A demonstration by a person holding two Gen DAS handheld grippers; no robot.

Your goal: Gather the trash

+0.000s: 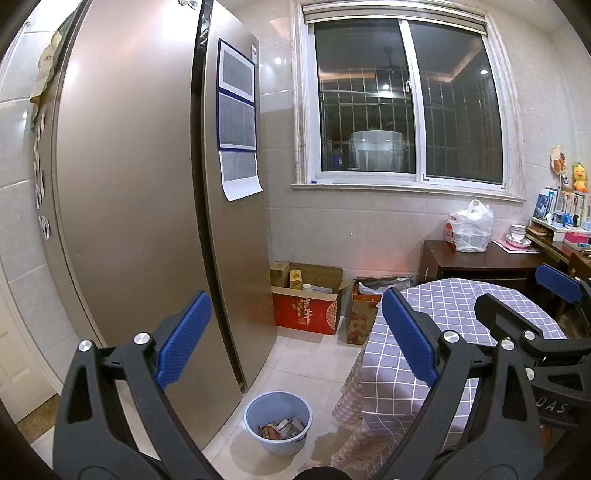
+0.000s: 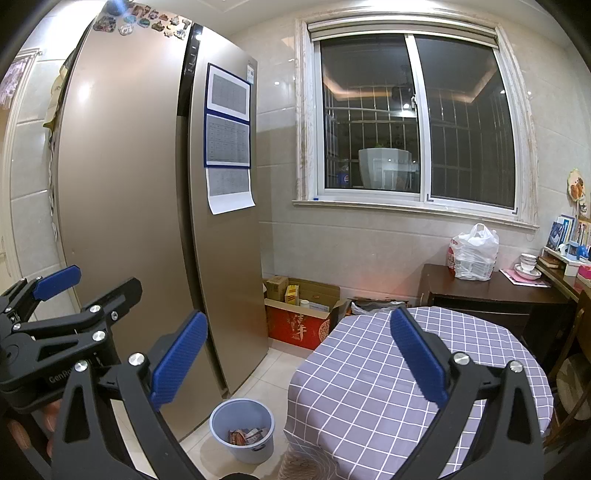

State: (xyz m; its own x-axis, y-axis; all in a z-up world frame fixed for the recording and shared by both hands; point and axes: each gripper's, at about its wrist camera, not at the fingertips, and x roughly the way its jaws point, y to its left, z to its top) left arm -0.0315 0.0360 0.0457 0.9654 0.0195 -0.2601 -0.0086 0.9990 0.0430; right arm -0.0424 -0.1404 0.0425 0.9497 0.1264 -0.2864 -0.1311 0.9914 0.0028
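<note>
Trash (image 1: pixel 282 430) in bin (image 1: pixel 258 413) — below spread jaws

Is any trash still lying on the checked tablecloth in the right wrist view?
No, the visible part of the checked tablecloth is bare, while wrappers sit inside the blue bin on the floor.

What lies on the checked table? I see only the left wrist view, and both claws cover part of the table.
Observer: In the right wrist view, the checked tablecloth shows almost whole, and the part in sight is bare.
Operator: Does the right claw hold something?
Observer: No. The right claw stands wide open with nothing between its pads.
Operator: What is at the fridge top?
Observer: A row of magnets runs along the top edge of the fridge.
</note>
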